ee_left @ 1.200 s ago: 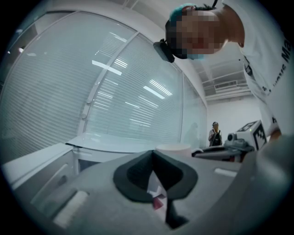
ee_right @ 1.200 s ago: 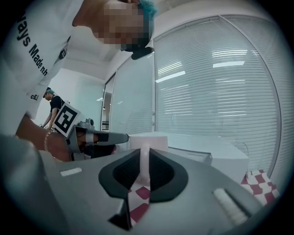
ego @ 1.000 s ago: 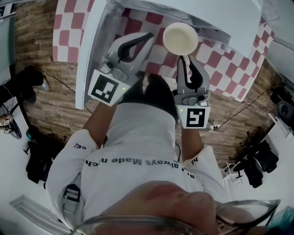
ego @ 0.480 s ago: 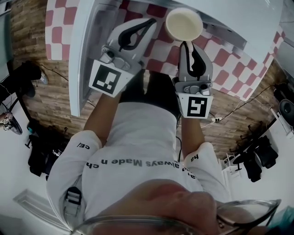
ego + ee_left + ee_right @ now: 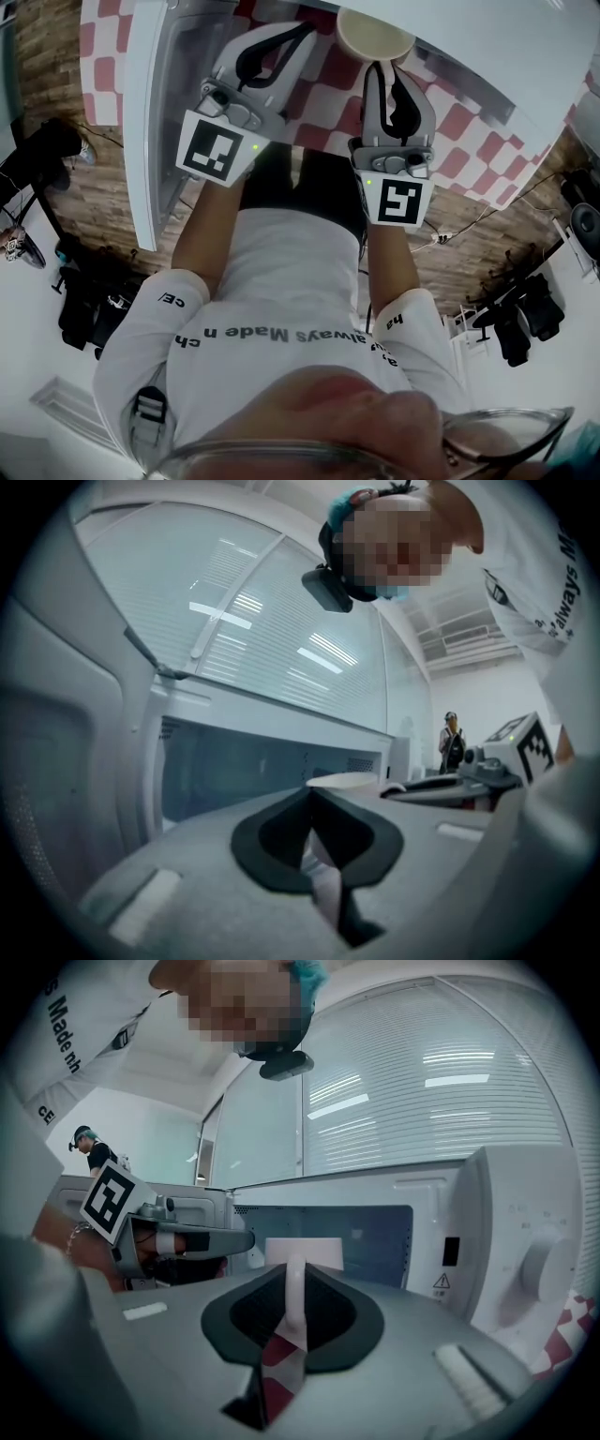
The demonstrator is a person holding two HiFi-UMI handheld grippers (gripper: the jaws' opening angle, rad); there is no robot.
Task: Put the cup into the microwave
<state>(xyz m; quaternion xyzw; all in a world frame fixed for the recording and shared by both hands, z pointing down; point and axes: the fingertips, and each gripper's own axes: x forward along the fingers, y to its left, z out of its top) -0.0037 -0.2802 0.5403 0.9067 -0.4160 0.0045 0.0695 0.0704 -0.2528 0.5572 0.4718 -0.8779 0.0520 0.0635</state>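
A cream cup (image 5: 373, 36) hangs by its handle in my right gripper (image 5: 380, 66), which is shut on that handle. In the head view the cup's far rim is hidden under the white microwave's (image 5: 487, 47) top edge. In the right gripper view the cup (image 5: 302, 1251) sits just before the open microwave cavity (image 5: 375, 1232), its handle pinched between the jaws of the right gripper (image 5: 295, 1277). My left gripper (image 5: 302, 36) is beside it on the left, shut with nothing in it. In the left gripper view the left gripper (image 5: 312, 797) faces the cavity (image 5: 234, 761).
The microwave door (image 5: 150, 122) stands swung open at the left, close to the left gripper. A control panel with a knob (image 5: 544, 1265) is right of the cavity. A red and white checked cloth (image 5: 323, 89) covers the table under the grippers.
Both grippers have moved forward towards the microwave opening. The cup has gone with the right gripper and now sits partly under the microwave's top edge.
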